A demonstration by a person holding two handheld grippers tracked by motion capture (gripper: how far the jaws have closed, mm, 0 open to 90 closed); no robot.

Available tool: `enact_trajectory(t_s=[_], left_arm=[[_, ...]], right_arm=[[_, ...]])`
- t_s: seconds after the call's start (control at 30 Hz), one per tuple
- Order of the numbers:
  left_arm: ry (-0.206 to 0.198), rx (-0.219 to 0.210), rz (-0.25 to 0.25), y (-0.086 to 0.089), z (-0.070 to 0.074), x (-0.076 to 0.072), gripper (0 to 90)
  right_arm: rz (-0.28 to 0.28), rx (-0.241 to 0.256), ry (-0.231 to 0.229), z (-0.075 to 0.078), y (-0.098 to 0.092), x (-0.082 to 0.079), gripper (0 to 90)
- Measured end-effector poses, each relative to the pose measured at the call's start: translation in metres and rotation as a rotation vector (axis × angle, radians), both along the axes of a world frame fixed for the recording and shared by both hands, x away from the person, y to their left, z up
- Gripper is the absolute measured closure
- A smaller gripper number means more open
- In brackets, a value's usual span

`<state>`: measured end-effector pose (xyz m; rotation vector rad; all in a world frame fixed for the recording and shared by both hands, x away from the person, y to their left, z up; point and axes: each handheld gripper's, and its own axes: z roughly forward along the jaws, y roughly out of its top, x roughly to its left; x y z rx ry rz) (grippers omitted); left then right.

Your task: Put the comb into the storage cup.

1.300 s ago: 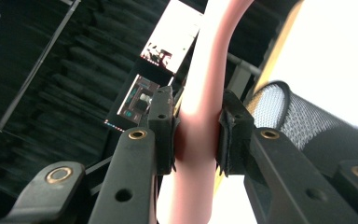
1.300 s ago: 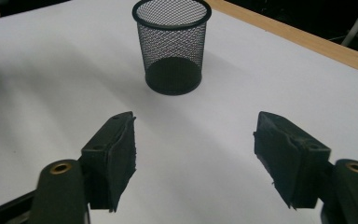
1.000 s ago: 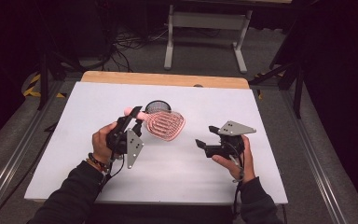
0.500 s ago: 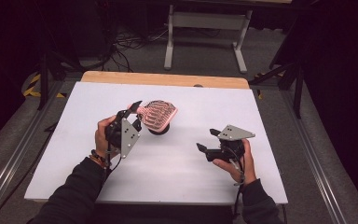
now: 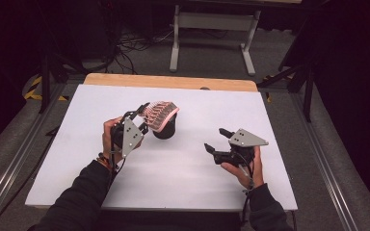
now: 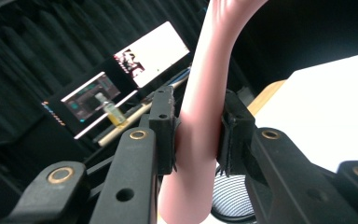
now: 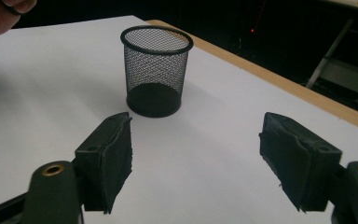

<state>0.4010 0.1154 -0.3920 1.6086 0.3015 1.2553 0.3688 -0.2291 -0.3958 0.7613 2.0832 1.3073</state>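
Note:
A pink hairbrush (image 5: 160,115) hangs over a black mesh cup (image 5: 165,131) left of the table's middle, its bristled head tilted up. My left gripper (image 5: 142,109) is shut on the brush. In the left gripper view both pads clamp the pink handle (image 6: 198,130), and the cup's rim (image 6: 228,198) shows just below. My right gripper (image 5: 214,139) hovers right of the cup, open with nothing in it. In the right gripper view its jaws (image 7: 196,154) stand wide apart and face the mesh cup (image 7: 154,70), which stands upright a short way ahead.
The white tabletop (image 5: 77,159) has a wooden strip (image 5: 168,82) along its far edge. Beyond the table are a metal stand's legs (image 5: 212,21) and floor cables. A hand (image 7: 0,14) shows at the top left of the right gripper view.
My left gripper has shifted slightly left and tipped the brush more upright above the cup. The right gripper drifted a little to the right and stayed open.

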Motion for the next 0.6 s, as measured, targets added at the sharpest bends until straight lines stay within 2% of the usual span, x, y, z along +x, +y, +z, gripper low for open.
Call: enact_trajectory(t_s=[0.23, 0.43, 0.53, 0.6], left_arm=[[0.039, -0.016, -0.039, -0.006, -0.003, 0.005, 71.6], [0.099, -0.071, -0.095, -0.009, -0.004, 0.014, 71.6], [0.132, -0.095, -0.115, -0.009, -0.005, 0.02, 71.6], [0.152, -0.113, -0.123, -0.01, -0.006, 0.024, 71.6]], right_arm=[[0.0, -0.011, -0.054, 0.002, 0.011, 0.001, 21.9], [0.019, -0.068, -0.063, 0.0, 0.026, 0.003, 21.7], [0.02, -0.072, -0.067, -0.001, 0.027, 0.003, 22.0], [0.006, -0.055, -0.086, -0.002, 0.025, 0.003, 23.0]])
